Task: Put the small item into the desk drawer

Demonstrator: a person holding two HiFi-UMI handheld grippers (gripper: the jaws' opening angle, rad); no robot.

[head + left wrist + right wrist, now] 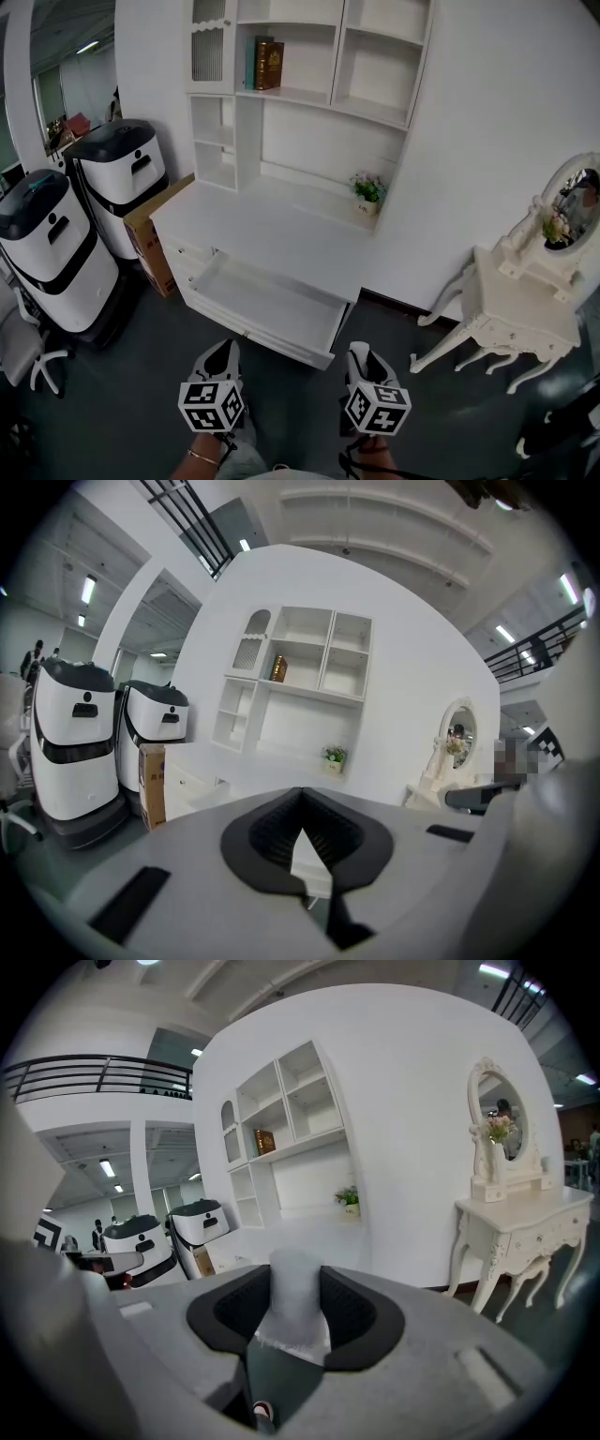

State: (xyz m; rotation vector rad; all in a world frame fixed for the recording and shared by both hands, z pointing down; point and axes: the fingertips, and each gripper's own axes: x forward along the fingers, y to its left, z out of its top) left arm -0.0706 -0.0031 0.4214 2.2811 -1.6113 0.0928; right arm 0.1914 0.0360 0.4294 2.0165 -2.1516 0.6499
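At the far left, two white robots stand by a cardboard box, and right of them is the white bench with its drawer open toward the near side. Near the drawer front, the left gripper has its jaws closed together on nothing. Just right of it, the right gripper has wide jaws clamped on the small item, a pale whitish piece held outside the drawer.

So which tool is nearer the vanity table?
Right. The right tool, holding the item, is left of the vanity table; the left tool is farther left, before the open drawer.
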